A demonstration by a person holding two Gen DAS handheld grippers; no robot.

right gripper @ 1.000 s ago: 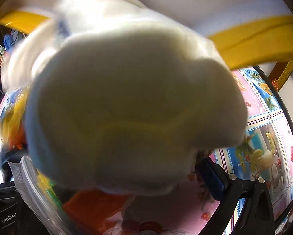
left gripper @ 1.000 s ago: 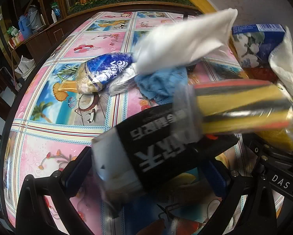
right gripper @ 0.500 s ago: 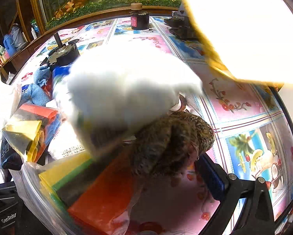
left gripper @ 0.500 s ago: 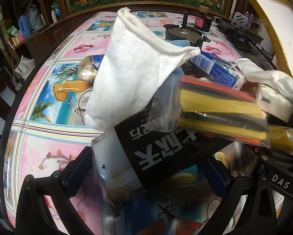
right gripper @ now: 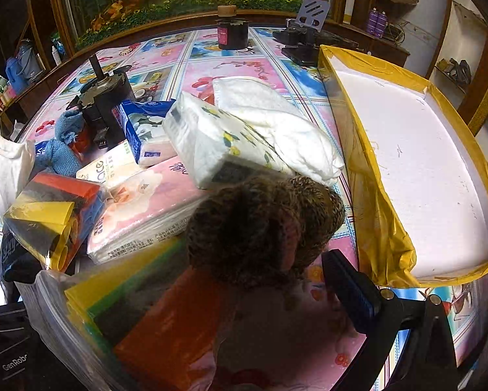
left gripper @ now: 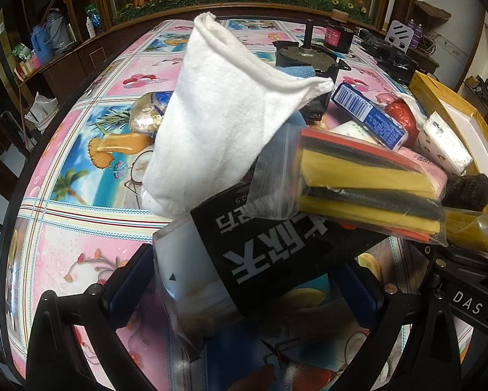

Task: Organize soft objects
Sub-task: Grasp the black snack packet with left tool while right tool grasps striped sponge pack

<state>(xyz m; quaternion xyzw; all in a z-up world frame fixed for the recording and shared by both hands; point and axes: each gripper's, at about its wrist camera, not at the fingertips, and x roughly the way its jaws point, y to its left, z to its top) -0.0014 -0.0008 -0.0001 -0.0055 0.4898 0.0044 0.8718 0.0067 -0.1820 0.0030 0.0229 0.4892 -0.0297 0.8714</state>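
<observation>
While the white tray (right gripper: 423, 150) at three o'clock is seen bare, most soft packs remain heaped; a black-labelled pack (left gripper: 260, 254) is clamped by the left gripper (left gripper: 244, 296), the right gripper's (right gripper: 191, 319) hold cannot be told.

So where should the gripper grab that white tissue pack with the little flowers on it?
Grip the flowered tissue pack across its short width near the middle, coming from above. It lies tilted, one end propped on the pink tissue pack and its far side against the white folded towel, so its top face is the most exposed. It looks soft, so a gentle squeeze is probably enough.
</observation>
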